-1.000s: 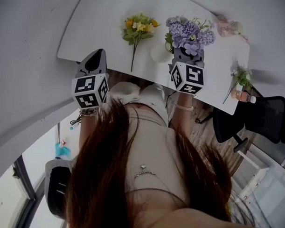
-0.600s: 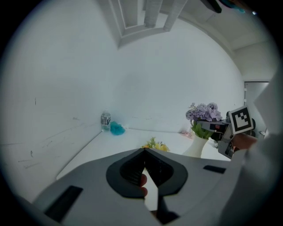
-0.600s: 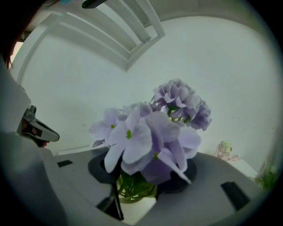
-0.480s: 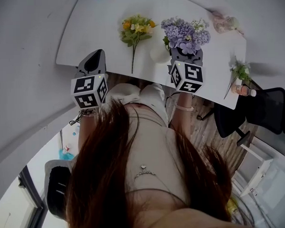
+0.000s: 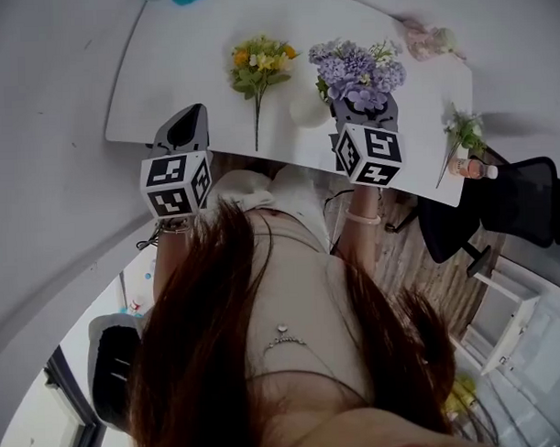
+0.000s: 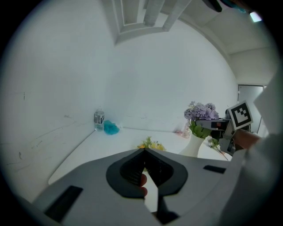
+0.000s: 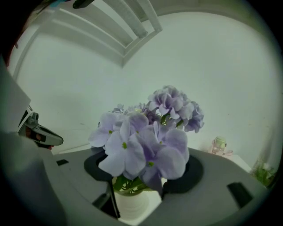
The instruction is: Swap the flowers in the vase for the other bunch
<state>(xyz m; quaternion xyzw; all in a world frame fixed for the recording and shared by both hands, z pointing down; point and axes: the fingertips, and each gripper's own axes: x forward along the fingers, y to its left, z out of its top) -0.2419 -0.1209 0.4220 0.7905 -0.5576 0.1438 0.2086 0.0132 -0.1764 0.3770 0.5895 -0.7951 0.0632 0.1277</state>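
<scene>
Left tongs (image 6: pixel 144 152) closed, empty, over the surface's (image 5: pixel 192 74) near edge. Right tongs (image 7: pixel 137 193) have just been opening, with the purple flowers (image 7: pixel 146 141) in the vase (image 7: pixel 130 206) between them, ungripped.

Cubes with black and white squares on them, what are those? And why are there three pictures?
Each cube is part of a claw tool, and a person holds one in each hand. One picture comes from a camera on the person's head, looking down. The other two come from cameras riding on the claws. On the white table lies a yellow bunch of flowers, and purple flowers stand in a white vase. The left claw is shut and holds nothing. The right claw has just been opening; its jaws stand apart on either side of the purple flowers without squeezing them.
</scene>
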